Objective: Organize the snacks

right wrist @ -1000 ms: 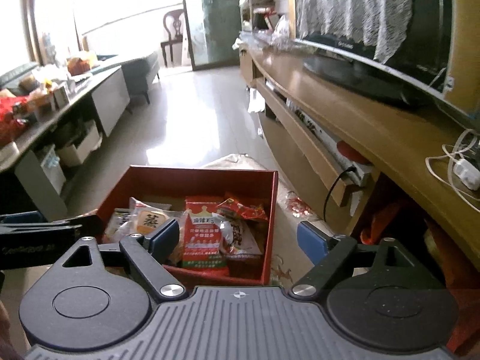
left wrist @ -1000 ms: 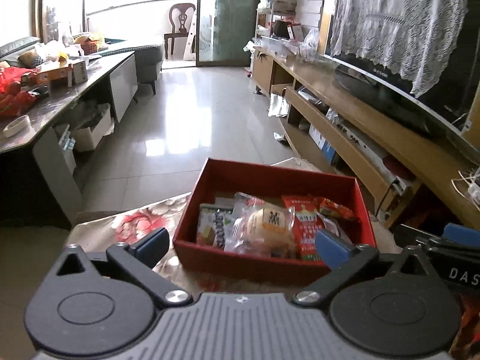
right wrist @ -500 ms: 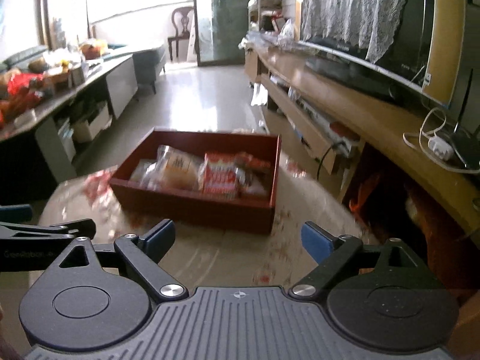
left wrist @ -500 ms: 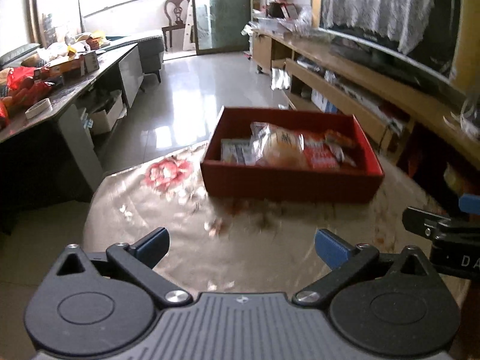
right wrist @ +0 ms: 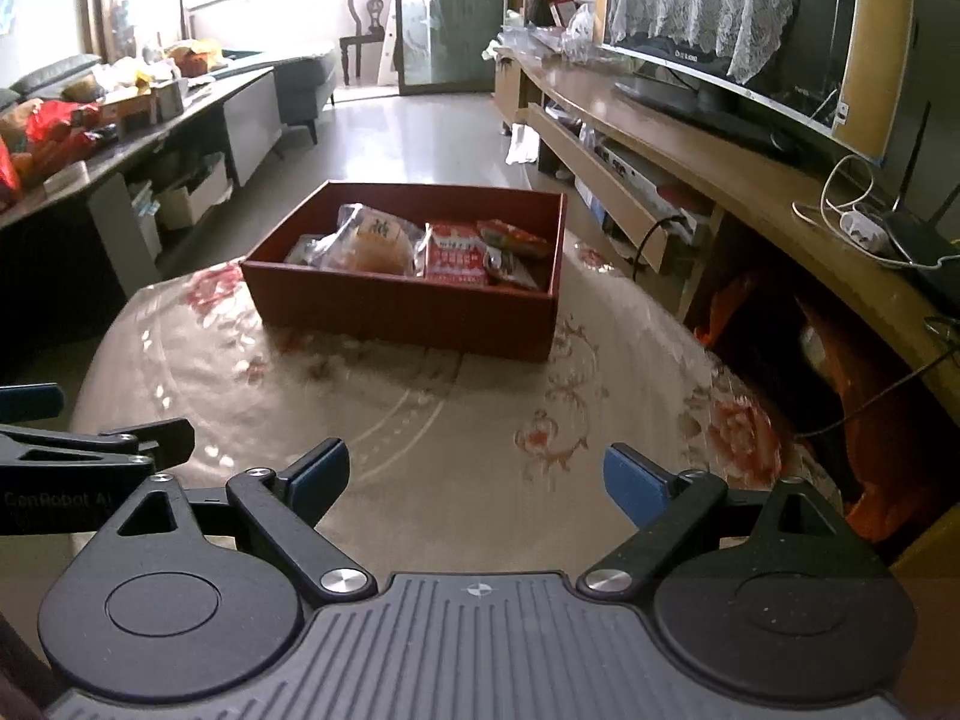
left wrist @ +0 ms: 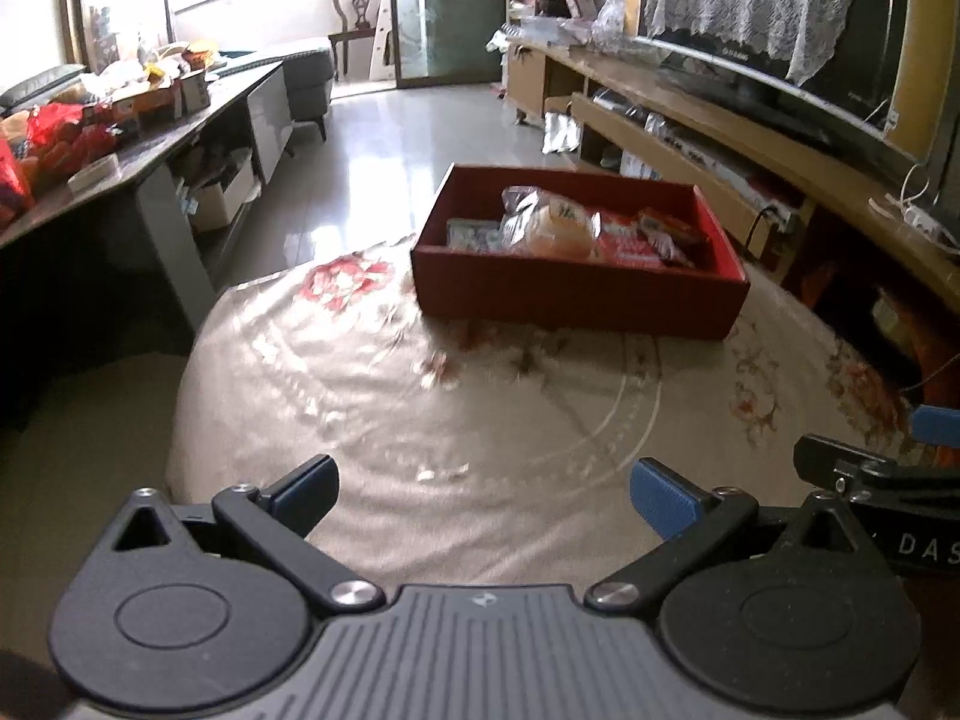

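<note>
A red box [left wrist: 576, 300] [right wrist: 408, 309] stands at the far side of a round table with a beige floral cloth [left wrist: 480, 414] [right wrist: 468, 420]. It holds several snack packets, among them a clear-wrapped bun [left wrist: 555, 228] [right wrist: 378, 240] and a red packet [right wrist: 456, 255] [left wrist: 630, 249]. My left gripper [left wrist: 483, 495] is open and empty over the near cloth. My right gripper [right wrist: 477, 480] is open and empty, to its right. Each shows at the edge of the other's view.
A dark side table [left wrist: 90, 180] with clutter stands at the left. A long wooden TV bench [right wrist: 690, 168] with a TV [right wrist: 750, 60] runs along the right. Cables and a router [right wrist: 888, 234] lie on the bench. Tiled floor [left wrist: 390, 138] lies beyond the table.
Both grippers have pulled back from the red box toward the near side of the table. The box now sits farther away and more cloth shows. Both stay open and empty.
</note>
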Motion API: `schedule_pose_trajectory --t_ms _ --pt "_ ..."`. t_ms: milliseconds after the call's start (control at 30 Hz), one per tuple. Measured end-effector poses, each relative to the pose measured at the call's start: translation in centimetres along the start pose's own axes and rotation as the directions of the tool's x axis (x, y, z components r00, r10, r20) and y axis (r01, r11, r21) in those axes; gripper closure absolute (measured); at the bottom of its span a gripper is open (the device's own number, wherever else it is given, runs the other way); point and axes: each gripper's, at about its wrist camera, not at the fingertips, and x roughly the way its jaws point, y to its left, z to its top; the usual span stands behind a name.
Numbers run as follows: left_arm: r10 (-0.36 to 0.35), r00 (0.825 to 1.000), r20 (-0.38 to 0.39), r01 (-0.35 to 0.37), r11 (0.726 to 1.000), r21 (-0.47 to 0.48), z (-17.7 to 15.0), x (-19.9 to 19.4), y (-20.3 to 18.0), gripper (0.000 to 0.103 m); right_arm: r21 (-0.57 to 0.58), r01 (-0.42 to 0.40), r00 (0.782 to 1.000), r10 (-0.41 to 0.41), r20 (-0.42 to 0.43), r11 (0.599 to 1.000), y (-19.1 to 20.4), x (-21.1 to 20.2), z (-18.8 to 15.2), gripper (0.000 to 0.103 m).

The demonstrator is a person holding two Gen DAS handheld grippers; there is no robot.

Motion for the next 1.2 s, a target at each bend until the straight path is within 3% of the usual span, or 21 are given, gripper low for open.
schedule_pose_trajectory --t_ms 633,933,1200 --pt "0.019 0.998 -0.052 -0.019 1.000 0.014 -2.8 -0.8 -0.2 0.000 -0.017 -0.014 0.999 0.013 -0.034 1.000 1.0 -1.5 -2.7 0.007" --pt "0.032 0.987 -0.155 -0.027 0.999 0.034 -4.4 0.1 -0.4 0.000 -0.032 -0.001 0.994 -0.003 -0.106 0.999 1.4 -1.3 -4.0 0.007" --pt "0.035 0.980 -0.198 -0.027 0.999 0.041 -5.7 0.1 -0.3 0.000 -0.041 -0.016 0.987 0.009 -0.162 0.999 1.8 -1.2 -5.0 0.007"
